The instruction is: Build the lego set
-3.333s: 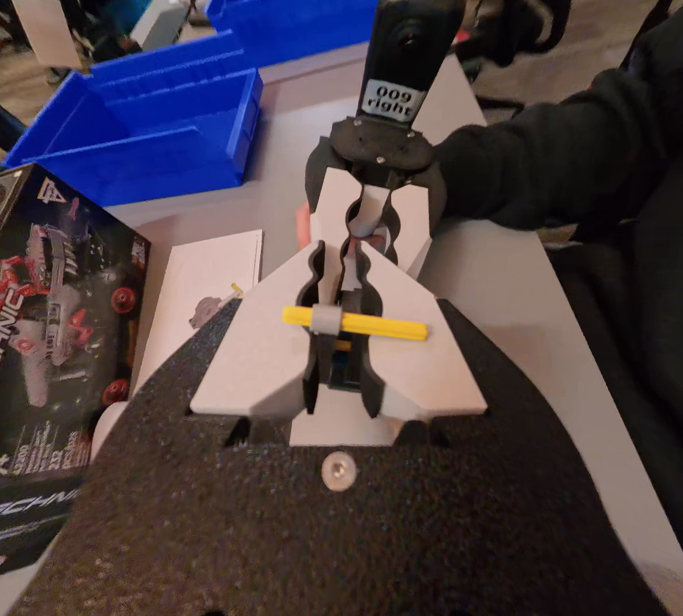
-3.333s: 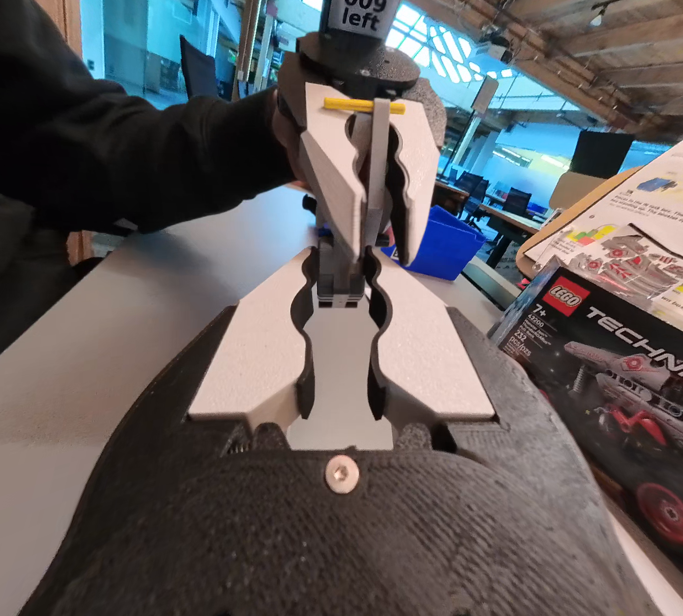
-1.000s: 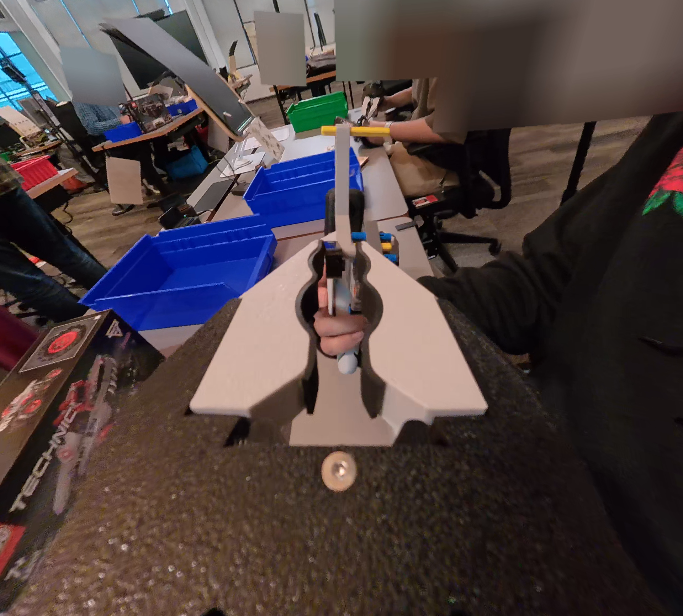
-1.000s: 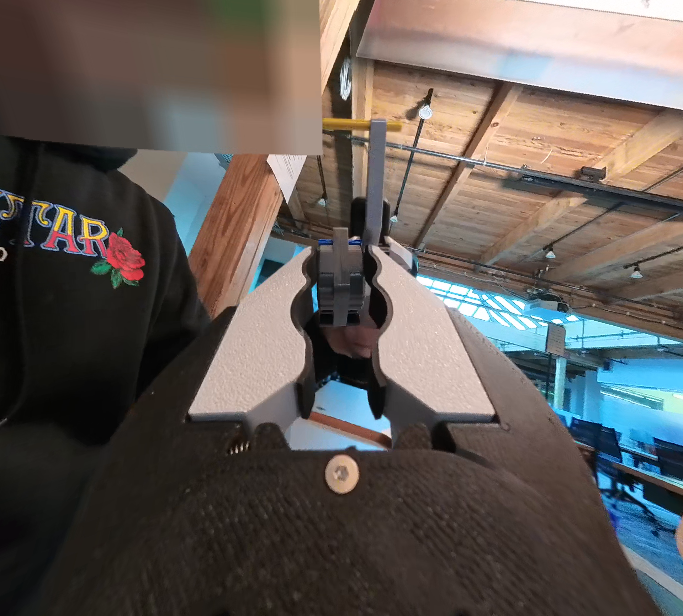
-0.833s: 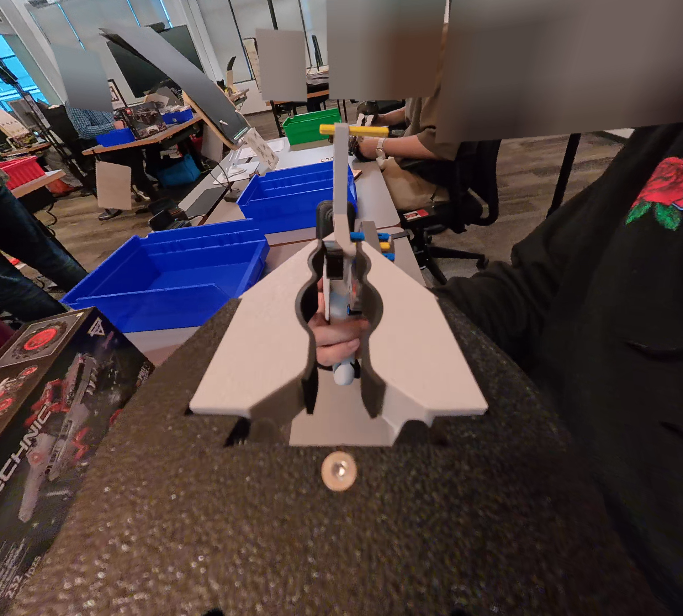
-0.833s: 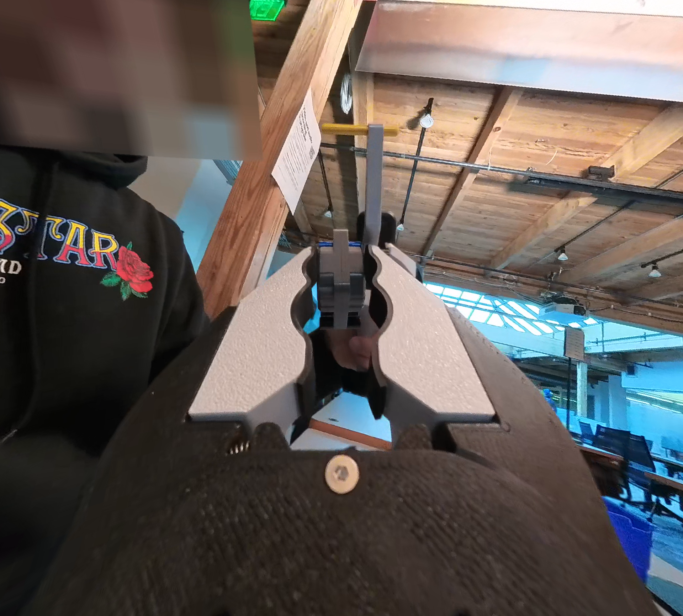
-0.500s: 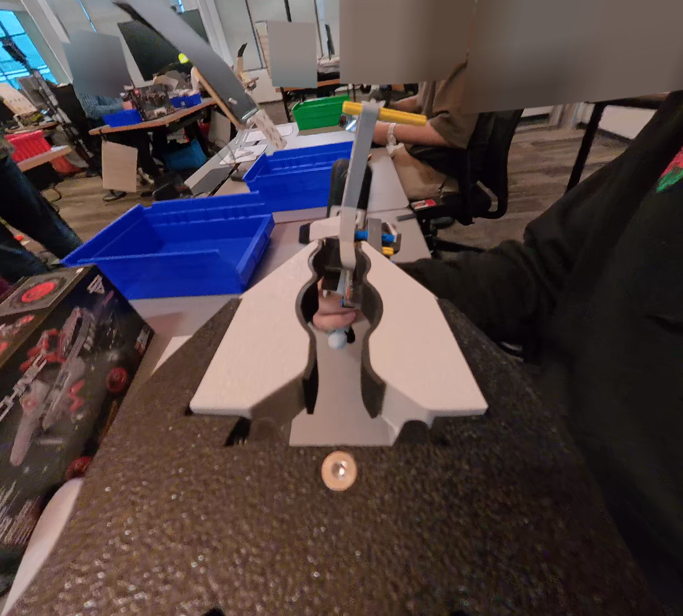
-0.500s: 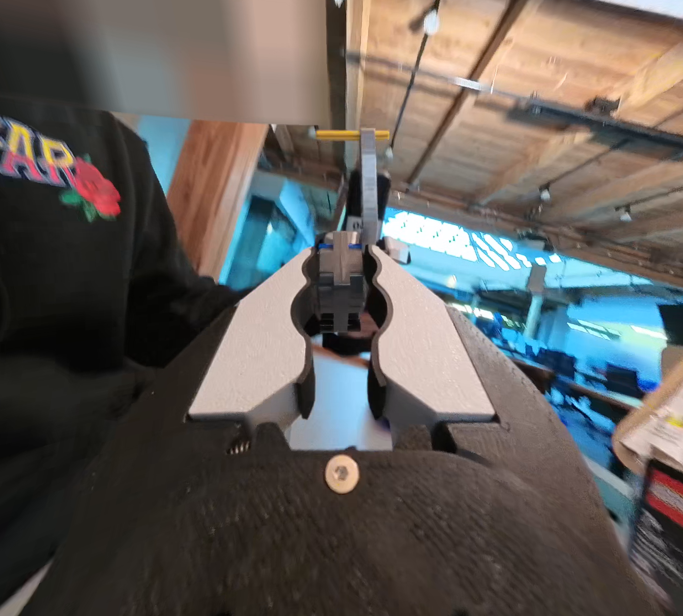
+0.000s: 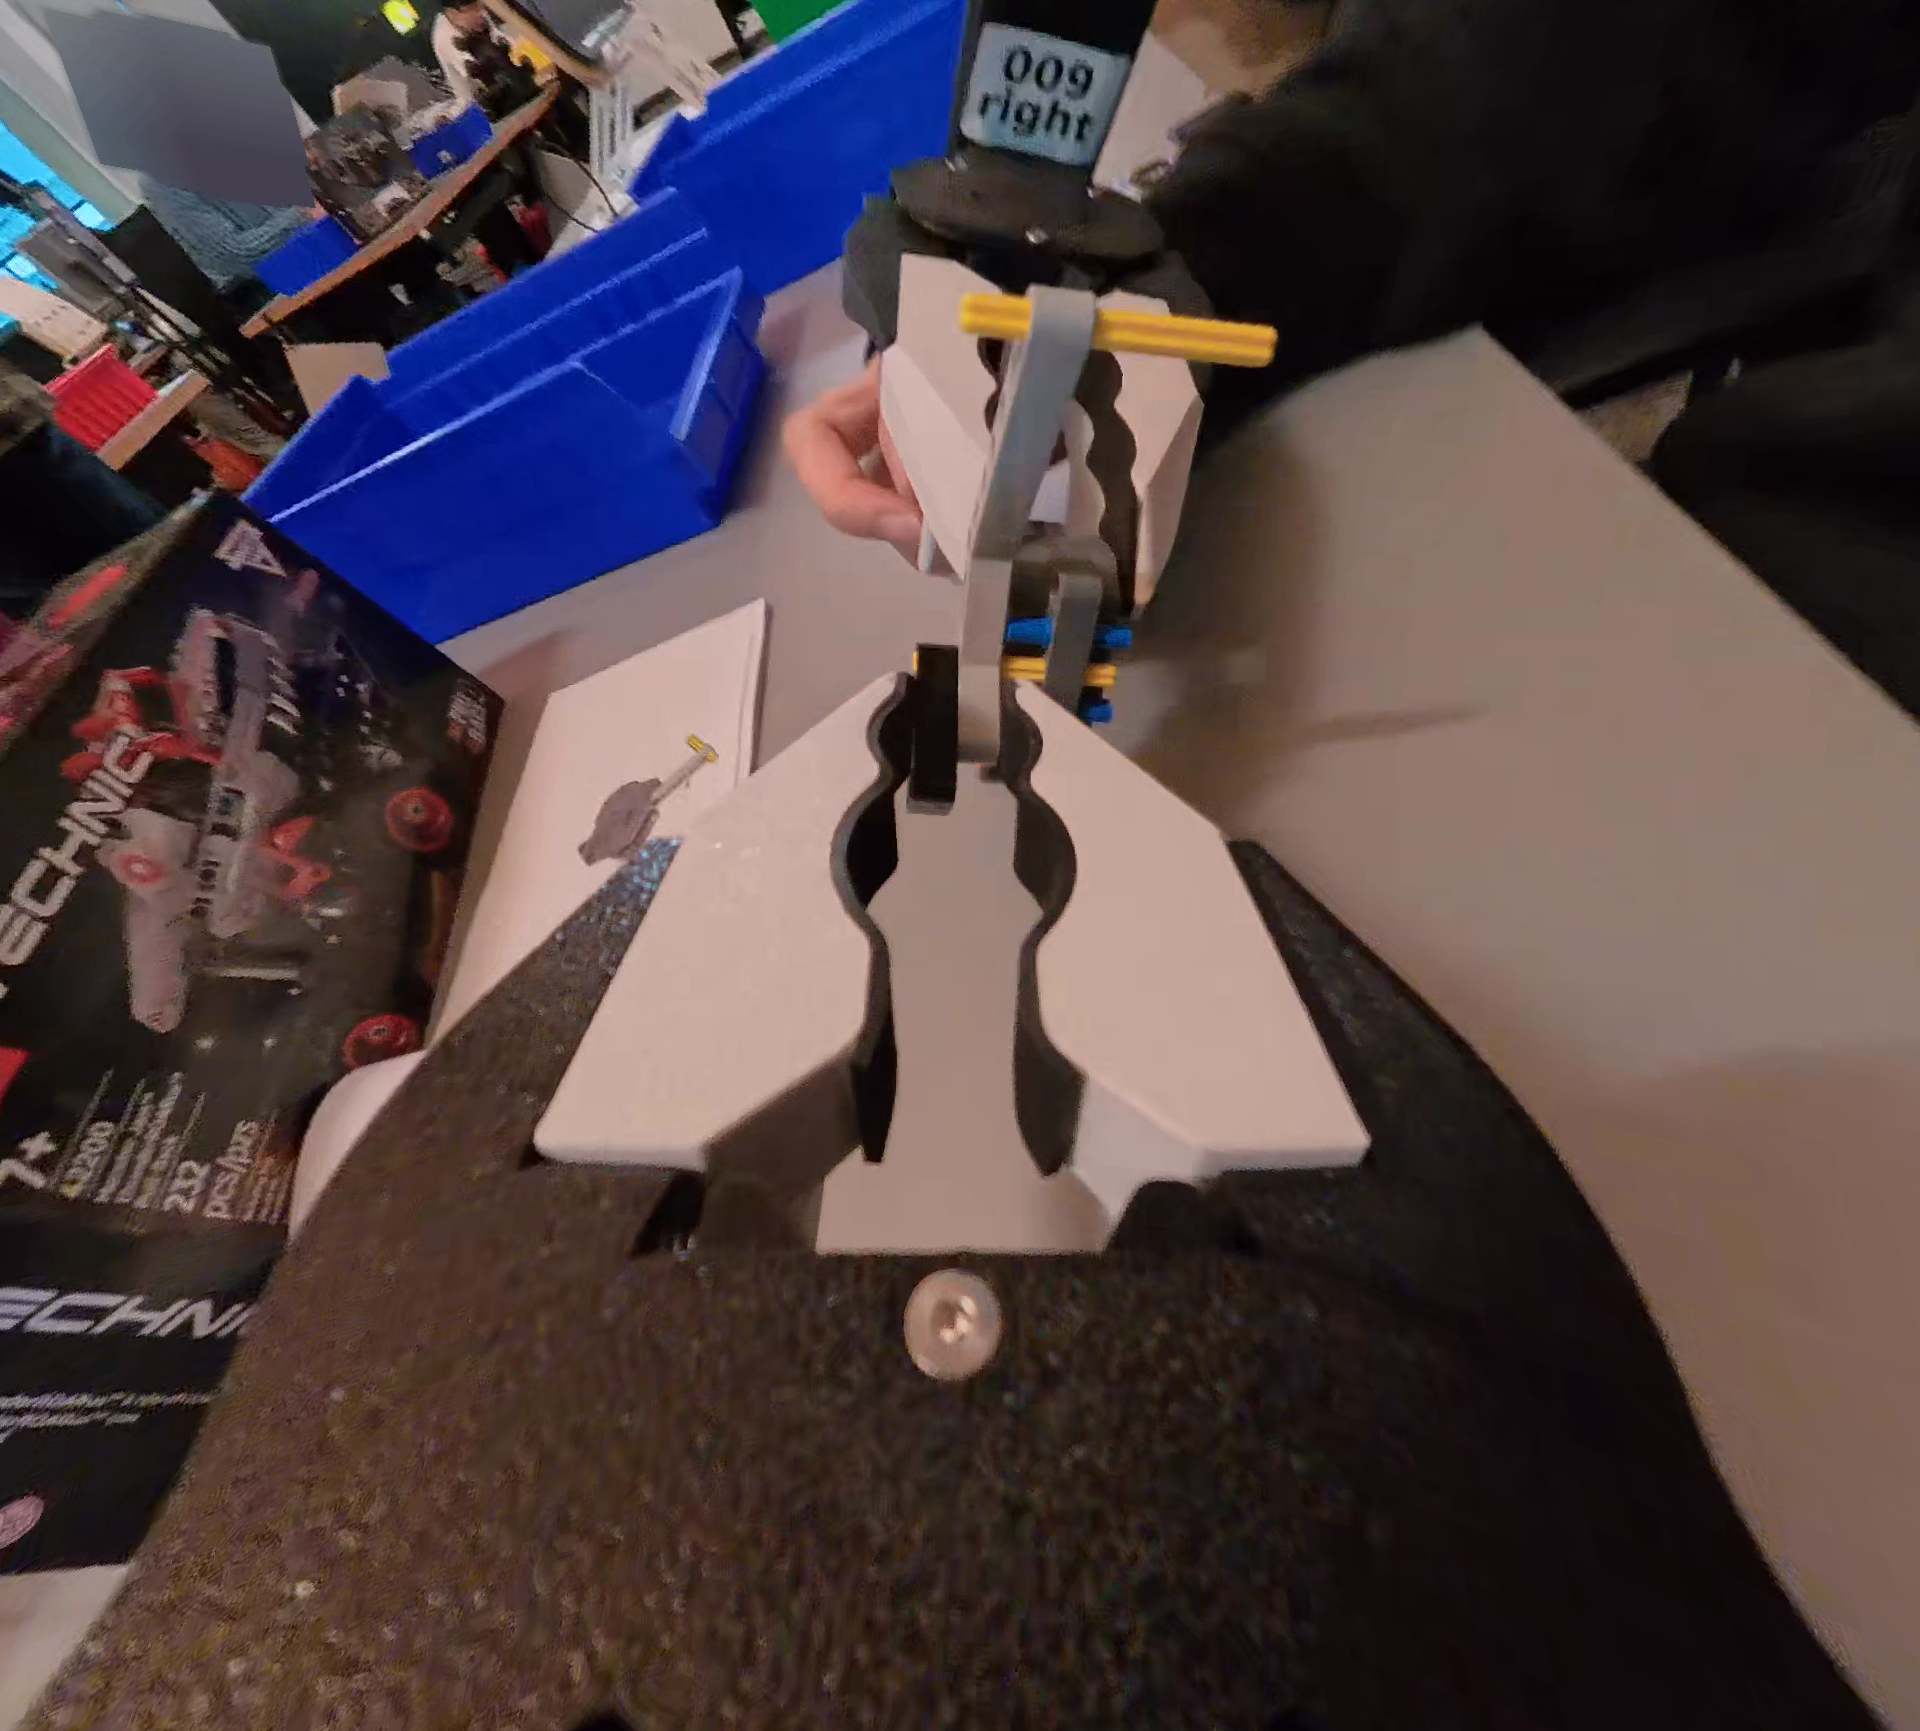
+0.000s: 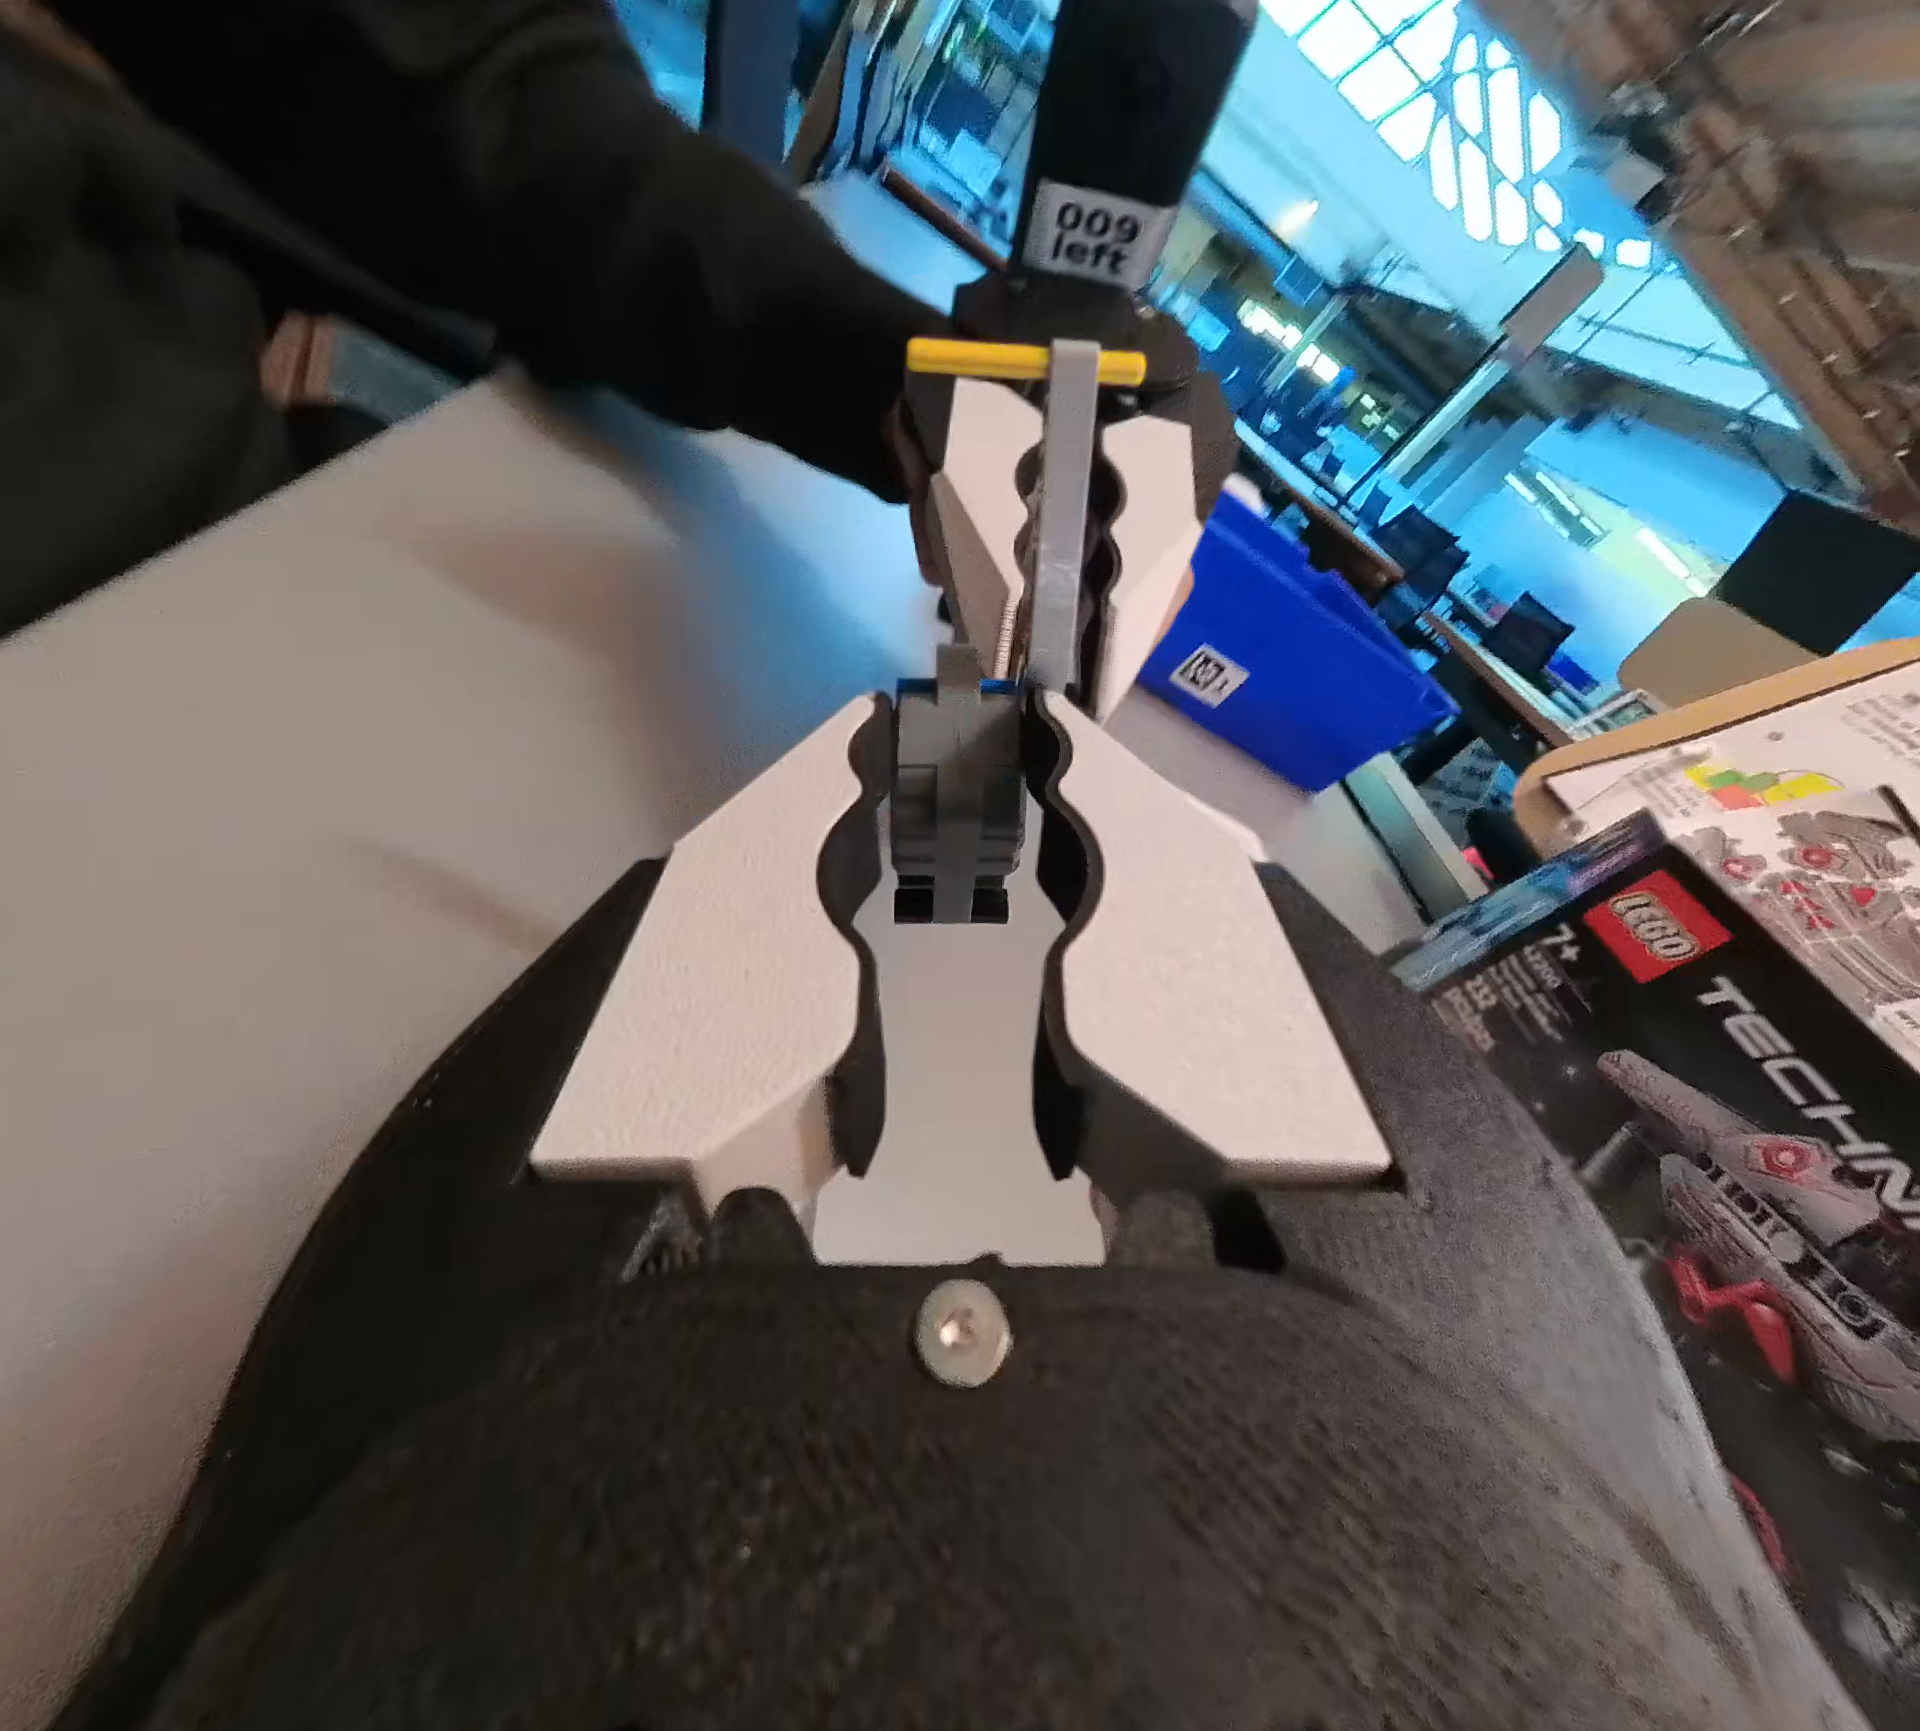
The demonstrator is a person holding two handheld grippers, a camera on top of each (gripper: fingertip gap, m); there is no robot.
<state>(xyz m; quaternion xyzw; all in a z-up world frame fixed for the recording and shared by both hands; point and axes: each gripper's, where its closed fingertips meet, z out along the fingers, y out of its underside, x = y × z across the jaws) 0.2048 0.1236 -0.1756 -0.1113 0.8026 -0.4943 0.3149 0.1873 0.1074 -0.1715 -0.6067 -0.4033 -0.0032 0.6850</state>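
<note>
You are holding the lego assembly [image 9: 1049, 632] between both tools, above the table [image 9: 1507, 746]. Your left hand-held gripper [image 9: 951, 725] is standing nearly closed, its tips pinching the lower end of the long grey beam [image 9: 1023, 455] beside a black piece [image 9: 932, 725]. Your right hand-held gripper [image 10: 961, 746] is standing closed on the dark grey block [image 10: 951, 808] at the assembly's base, where blue pins are showing. The grey beam is rising from that block, tilted slightly, and is carrying a yellow axle [image 9: 1122, 331] crosswise through its top end. The risks, as judged from here, are these: the two tools are gripping one small assembly at close quarters, so any twist of one against the other is likely to lever the beam off its pins or pop the joint; the left tool's hold is at the very tips and could slip; the yellow axle is sitting in a single hole and could slide out if the assembly is jolted. The table is plain and pale grey, carrying the dark set box [image 9: 187, 850] at your left, a white sheet [image 9: 644, 746] with a small grey part [image 9: 623, 814] lying on it, and blue bins [image 9: 540, 455] farther back. The room is an open workshop with other desks, large windows and timber beams overhead; the background is blurred.
</note>
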